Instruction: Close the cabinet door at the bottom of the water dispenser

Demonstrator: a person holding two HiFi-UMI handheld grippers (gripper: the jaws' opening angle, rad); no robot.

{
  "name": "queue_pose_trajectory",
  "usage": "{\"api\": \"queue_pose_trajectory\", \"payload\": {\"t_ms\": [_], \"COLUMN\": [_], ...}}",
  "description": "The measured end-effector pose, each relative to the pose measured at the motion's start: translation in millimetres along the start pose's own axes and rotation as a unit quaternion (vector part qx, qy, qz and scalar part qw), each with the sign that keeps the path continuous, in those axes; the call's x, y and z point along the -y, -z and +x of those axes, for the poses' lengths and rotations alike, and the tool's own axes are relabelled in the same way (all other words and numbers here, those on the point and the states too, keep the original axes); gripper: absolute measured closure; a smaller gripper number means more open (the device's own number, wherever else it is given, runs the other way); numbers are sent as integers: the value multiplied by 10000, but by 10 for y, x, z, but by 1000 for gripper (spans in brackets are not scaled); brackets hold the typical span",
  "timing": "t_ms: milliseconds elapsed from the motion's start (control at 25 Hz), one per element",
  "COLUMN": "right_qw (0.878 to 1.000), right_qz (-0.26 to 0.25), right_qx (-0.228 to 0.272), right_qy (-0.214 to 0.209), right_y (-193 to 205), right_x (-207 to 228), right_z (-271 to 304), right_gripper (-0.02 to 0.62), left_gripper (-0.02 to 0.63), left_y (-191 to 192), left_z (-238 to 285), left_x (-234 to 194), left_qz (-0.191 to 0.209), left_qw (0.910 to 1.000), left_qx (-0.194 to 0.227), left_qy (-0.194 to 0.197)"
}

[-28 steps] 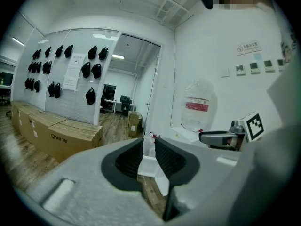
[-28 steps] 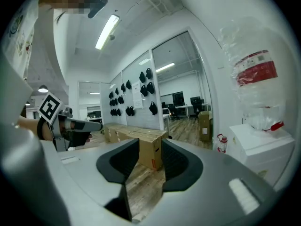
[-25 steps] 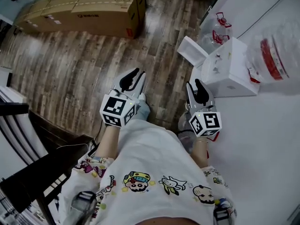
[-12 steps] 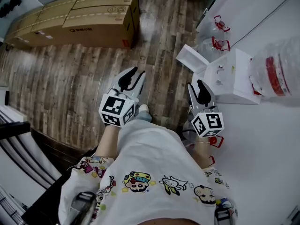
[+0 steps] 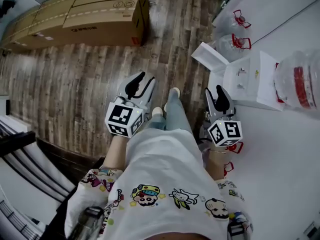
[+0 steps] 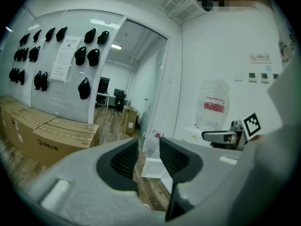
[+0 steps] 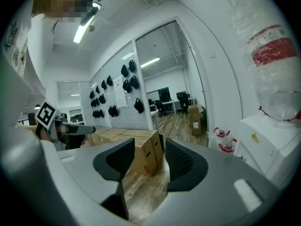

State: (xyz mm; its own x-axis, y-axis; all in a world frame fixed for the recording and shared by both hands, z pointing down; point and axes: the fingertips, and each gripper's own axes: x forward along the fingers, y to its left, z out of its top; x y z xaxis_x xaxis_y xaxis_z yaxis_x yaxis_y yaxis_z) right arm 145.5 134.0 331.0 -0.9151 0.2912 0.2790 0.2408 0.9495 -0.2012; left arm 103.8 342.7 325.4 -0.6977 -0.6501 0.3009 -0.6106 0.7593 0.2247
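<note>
left claw (image 5: 145, 79) and right claw (image 5: 215, 90) empty, just opening wider, likely readied to push shut the open cabinet door (image 5: 210, 57) far right

White T-shirt (image 5: 160, 169), cartoon prints; light-blue jeans (image 5: 176, 115). Grey left gripper (image 5: 144, 79) and right gripper (image 5: 218, 90), black pads (image 5: 133, 87), black-and-white marker cube (image 5: 124, 120) each.

An office is suggested: beyond the glass partition (image 6: 143, 84), desks (image 7: 170, 102) with what seem to be screens and chairs are seen; near it, cardboard boxes (image 5: 85, 14) are laid on wood flooring (image 5: 75, 84).
</note>
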Motion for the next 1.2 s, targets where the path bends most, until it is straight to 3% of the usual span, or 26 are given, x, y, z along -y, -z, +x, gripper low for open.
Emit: {"api": "queue_pose_trajectory", "payload": {"t_ms": [320, 720, 1200], "right_qw": [9999, 9994, 9949], "right_qz": [148, 126, 321], "right_qx": [9, 155, 422], "right_qy": [-26, 275, 855], "right_y": [-108, -817, -1232], "right_x": [324, 1080, 2007], "right_z": [593, 1514, 1807], "right_gripper": [394, 393, 382], "left_gripper": [469, 469, 460], "left_y": [-129, -919, -1527], "left_z": [553, 1697, 2988], "left_x": [-315, -728, -519], "left_qz": [-9, 153, 500], "left_qw": [10000, 9997, 9951], "left_qx": [-62, 72, 96], "left_qy": [10, 191, 850]}}
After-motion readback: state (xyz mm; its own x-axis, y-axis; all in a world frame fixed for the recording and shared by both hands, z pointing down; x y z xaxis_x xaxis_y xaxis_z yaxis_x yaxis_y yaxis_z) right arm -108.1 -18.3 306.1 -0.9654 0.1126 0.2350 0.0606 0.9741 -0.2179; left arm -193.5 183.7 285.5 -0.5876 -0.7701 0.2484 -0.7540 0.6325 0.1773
